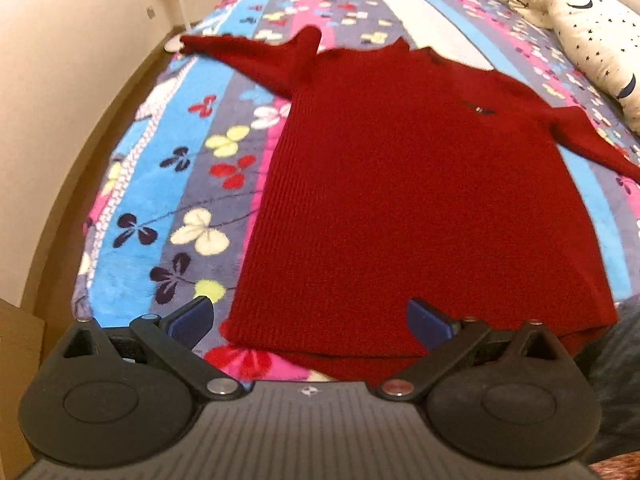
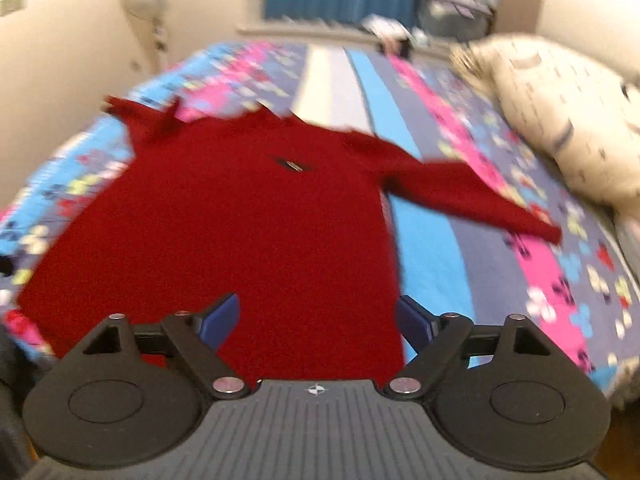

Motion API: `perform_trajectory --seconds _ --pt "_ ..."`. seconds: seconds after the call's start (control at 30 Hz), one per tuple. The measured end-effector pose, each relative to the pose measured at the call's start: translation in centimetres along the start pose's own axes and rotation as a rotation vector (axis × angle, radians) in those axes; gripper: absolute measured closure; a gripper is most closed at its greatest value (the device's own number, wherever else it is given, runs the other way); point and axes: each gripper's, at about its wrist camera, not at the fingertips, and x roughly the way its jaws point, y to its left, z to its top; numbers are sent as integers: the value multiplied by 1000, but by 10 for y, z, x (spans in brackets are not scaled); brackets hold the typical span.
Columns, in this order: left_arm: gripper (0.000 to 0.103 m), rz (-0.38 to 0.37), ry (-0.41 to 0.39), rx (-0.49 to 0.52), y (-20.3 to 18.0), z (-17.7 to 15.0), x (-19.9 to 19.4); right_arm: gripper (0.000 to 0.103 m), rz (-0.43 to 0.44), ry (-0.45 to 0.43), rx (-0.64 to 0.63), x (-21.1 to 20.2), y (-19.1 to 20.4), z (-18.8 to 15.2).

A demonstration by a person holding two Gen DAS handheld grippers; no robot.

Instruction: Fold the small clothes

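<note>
In the left wrist view, a red knitted sweater [image 1: 400,184] lies spread flat, front up, on a bed covered with a striped, flower-patterned blanket [image 1: 176,184]. Its hem is at the near edge and its collar at the far end, and both sleeves are stretched out to left and right. A small dark badge [image 1: 478,107] sits on the chest, and a star-printed pillow [image 1: 580,36] lies far right, apart from the garment. The left gripper [image 1: 310,318] hangs above the near left corner of the hem with its jaws spread wide and nothing between them; the blue pads are clear of the knit. In the right wrist view, which is blurred, the same sweater fills the middle, its right sleeve [image 2: 480,200] reaching out across the blanket toward the pillow. The right gripper [image 2: 318,322] sits over the near right part of the hem, its jaws also apart and empty. Judging by this, the garment is laid out and smoothed but no fold has been made yet, so the step in hand is the laying-out, just finished. The next move probably calls for each gripper to travel to the far end, pinch a sleeve near its cuff, and lay it across the body, taking care not to drag or bunch the loose knit.
</note>
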Motion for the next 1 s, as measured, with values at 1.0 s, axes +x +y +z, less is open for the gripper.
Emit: perform_trajectory --seconds 1.0 --pt "0 -30 69 26 -23 31 20 15 19 3 46 15 32 31"
